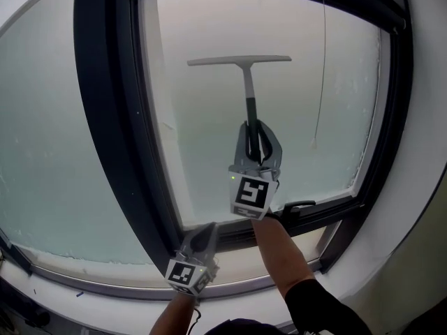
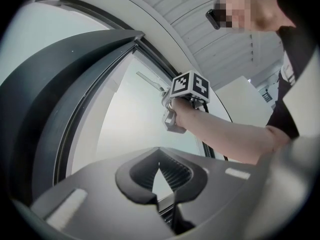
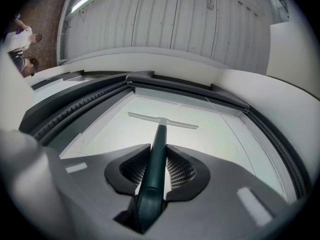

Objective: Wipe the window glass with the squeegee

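Right gripper (image 1: 255,144) is clamping the squeegee (image 1: 246,82) low on its handle, blade sitting upper centre on the window glass (image 1: 202,138). Left gripper (image 1: 207,230) is idling closed and empty, lower left. Likely risk: handle twisting in the jaws, one blade end lifting, streaking.

- This is a room inside a building. It looks more like a work place than a home, but that cannot be told for sure.
- A big window with a thick dark frame (image 1: 105,117) fills one side. Its pale milky window glass (image 1: 209,131) looks bright.
- A small dark handle (image 1: 299,205) sits at the bottom of the frame.
- A plain white wall (image 1: 427,117) and a white ledge (image 1: 105,304) go round the window.
- Up high is a white ceiling of long ribbed panels (image 3: 175,19) with a long bright tube lamp (image 3: 85,0).
- A person (image 3: 20,36) stands far off.
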Tool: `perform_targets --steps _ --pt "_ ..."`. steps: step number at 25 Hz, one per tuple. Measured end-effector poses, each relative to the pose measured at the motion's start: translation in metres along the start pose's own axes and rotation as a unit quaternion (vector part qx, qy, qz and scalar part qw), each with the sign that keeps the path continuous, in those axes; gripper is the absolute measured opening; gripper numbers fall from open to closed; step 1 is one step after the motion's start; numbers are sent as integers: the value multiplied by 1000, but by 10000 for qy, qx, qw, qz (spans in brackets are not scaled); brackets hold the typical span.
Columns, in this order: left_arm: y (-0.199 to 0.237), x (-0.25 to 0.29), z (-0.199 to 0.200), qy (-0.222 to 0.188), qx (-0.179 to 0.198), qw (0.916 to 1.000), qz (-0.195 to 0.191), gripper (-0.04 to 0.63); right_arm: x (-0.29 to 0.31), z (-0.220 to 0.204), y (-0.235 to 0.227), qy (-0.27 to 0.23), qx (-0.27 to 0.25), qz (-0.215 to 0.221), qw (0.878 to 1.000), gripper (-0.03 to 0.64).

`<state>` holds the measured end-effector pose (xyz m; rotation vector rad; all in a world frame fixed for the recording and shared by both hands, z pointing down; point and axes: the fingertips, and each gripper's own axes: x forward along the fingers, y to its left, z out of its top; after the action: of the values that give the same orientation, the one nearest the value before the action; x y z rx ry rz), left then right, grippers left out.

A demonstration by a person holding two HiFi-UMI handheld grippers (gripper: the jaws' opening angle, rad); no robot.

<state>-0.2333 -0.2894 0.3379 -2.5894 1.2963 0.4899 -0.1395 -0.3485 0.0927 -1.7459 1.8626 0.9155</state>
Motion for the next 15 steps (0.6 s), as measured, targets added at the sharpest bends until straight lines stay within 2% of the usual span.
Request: perform_targets --steps 8,15 --pt "-3 5 1 -14 -23 9999 160 -2 -25 -11 3 18 41 101 9999 97" --pt "8 -6 -4 33 -57 9988 483 -2 -38 -20 7 117 54 139 9998 97"
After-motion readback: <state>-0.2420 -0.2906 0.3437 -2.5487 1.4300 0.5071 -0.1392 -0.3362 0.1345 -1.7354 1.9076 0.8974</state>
